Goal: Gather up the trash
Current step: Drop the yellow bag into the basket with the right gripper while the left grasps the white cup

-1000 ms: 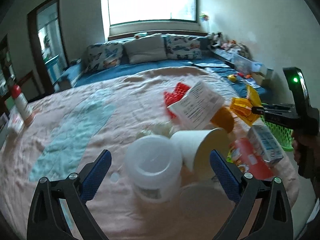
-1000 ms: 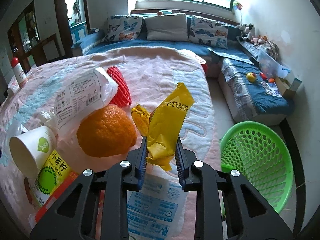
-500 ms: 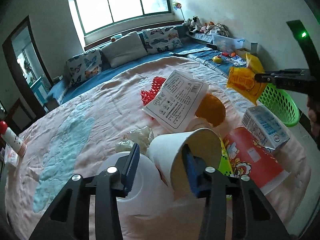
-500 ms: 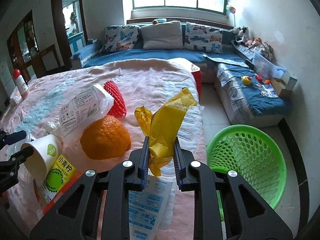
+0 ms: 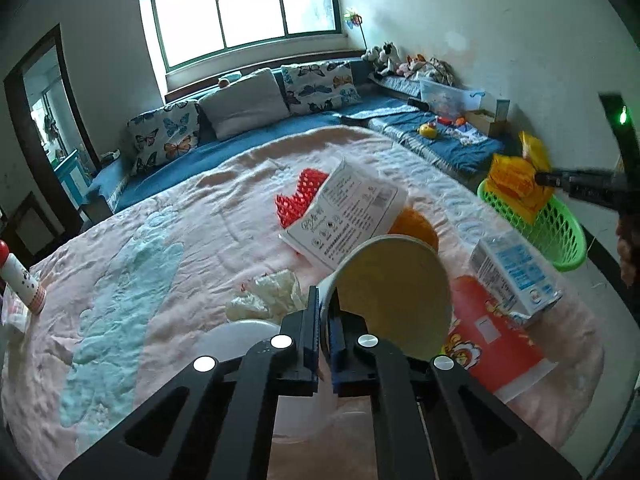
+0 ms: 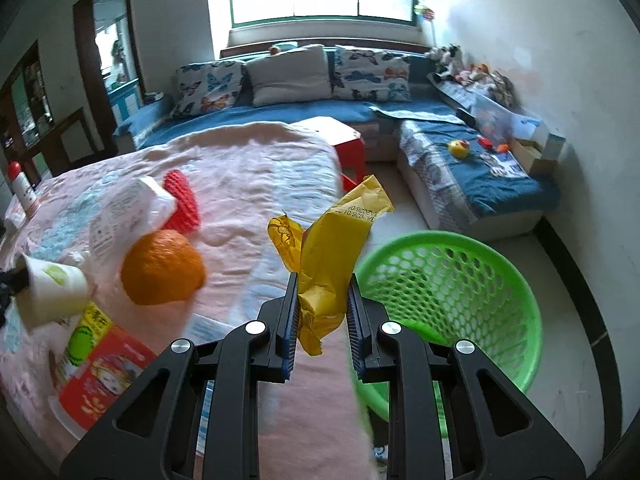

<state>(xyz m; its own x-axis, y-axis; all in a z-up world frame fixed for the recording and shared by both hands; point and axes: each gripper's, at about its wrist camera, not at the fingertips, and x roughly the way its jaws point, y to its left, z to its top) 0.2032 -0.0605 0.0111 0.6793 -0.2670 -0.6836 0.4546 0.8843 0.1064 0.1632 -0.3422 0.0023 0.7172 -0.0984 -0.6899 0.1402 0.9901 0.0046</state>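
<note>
My left gripper [image 5: 325, 322] is shut on the rim of a white paper cup [image 5: 394, 284], which lies on its side with its tan inside facing me. In the right wrist view the same cup [image 6: 56, 294] shows at the far left. My right gripper [image 6: 322, 312] is shut on a crumpled yellow wrapper [image 6: 332, 256], held beside the rim of the green basket [image 6: 452, 292] on the floor. From the left wrist view the wrapper [image 5: 516, 182] hangs over the basket [image 5: 560, 232].
On the pink bedspread [image 5: 160, 248] lie an orange [image 6: 162, 268], a red foam net [image 6: 182, 200], a white printed bag [image 5: 344, 216], a blue-white carton [image 5: 514, 280], a red package [image 5: 492, 344], crumpled tissue [image 5: 268, 296] and a white tub [image 5: 240, 340]. A red-capped bottle [image 5: 18, 280] stands left.
My left gripper's jaws came together from wide apart onto the cup's rim. My right gripper carried the yellow wrapper rightward from over the bed toward the green basket.
</note>
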